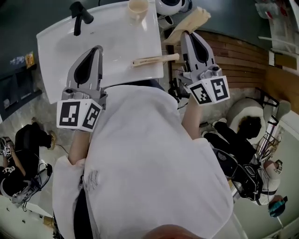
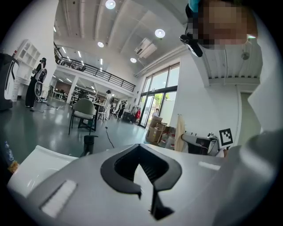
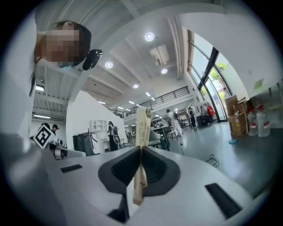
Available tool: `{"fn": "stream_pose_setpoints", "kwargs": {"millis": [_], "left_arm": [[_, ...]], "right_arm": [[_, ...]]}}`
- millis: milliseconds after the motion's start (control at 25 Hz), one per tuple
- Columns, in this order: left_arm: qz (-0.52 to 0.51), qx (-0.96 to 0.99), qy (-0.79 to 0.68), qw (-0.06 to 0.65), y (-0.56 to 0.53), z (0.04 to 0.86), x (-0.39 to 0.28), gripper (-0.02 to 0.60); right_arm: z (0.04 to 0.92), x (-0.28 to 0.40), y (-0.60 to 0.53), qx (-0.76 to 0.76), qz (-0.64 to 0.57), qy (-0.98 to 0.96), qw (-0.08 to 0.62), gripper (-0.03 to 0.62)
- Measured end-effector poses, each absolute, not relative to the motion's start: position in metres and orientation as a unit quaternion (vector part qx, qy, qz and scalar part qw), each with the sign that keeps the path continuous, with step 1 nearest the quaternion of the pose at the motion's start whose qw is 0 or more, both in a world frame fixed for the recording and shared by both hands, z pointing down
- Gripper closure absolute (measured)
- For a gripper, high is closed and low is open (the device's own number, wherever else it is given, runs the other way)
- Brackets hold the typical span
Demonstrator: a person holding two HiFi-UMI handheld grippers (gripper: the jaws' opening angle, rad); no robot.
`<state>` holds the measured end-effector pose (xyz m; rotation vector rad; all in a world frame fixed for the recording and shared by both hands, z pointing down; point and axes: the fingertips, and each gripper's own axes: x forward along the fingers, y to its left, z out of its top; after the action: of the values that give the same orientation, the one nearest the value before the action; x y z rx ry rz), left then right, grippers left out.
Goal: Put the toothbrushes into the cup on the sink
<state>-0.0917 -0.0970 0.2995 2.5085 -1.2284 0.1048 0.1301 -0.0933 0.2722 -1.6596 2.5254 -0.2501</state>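
Two wrapped toothbrushes were in view. One toothbrush lay across the right edge of the white sink, apart from the single cup at the sink's back rim. The right gripper was beside the sink with its jaws clamped on the other toothbrush. The left gripper hung over the basin, jaws together and empty. One black faucet stood at the back left.

White sink, black tap, beige cup, pale tan toothbrush
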Motion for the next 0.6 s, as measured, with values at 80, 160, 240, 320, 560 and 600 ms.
{"fn": "stream_pose_setpoints", "kwargs": {"millis": [80, 160, 240, 320, 560, 600], "left_arm": [[0.037, 0.885, -0.431, 0.175, -0.097, 0.301, -0.092, 0.584], [0.038, 0.885, -0.429, 0.176, -0.098, 0.303, -0.092, 0.584], [0.038, 0.886, -0.427, 0.176, -0.099, 0.304, -0.092, 0.584], [0.039, 0.886, -0.427, 0.177, -0.099, 0.304, -0.093, 0.584], [0.039, 0.885, -0.429, 0.177, -0.099, 0.301, -0.092, 0.584], [0.038, 0.885, -0.43, 0.177, -0.1, 0.302, -0.093, 0.584]], "right_arm": [[0.27, 0.138, -0.089, -0.555, -0.093, 0.823, 0.084, 0.574], [0.269, 0.143, -0.086, -0.559, -0.105, 0.815, 0.111, 0.574], [0.269, 0.147, -0.085, -0.56, -0.116, 0.81, 0.133, 0.574], [0.267, 0.15, -0.084, -0.562, -0.123, 0.805, 0.149, 0.574], [0.261, 0.157, -0.083, -0.568, -0.117, 0.799, 0.162, 0.574], [0.259, 0.158, -0.084, -0.569, -0.114, 0.798, 0.162, 0.574]]}}
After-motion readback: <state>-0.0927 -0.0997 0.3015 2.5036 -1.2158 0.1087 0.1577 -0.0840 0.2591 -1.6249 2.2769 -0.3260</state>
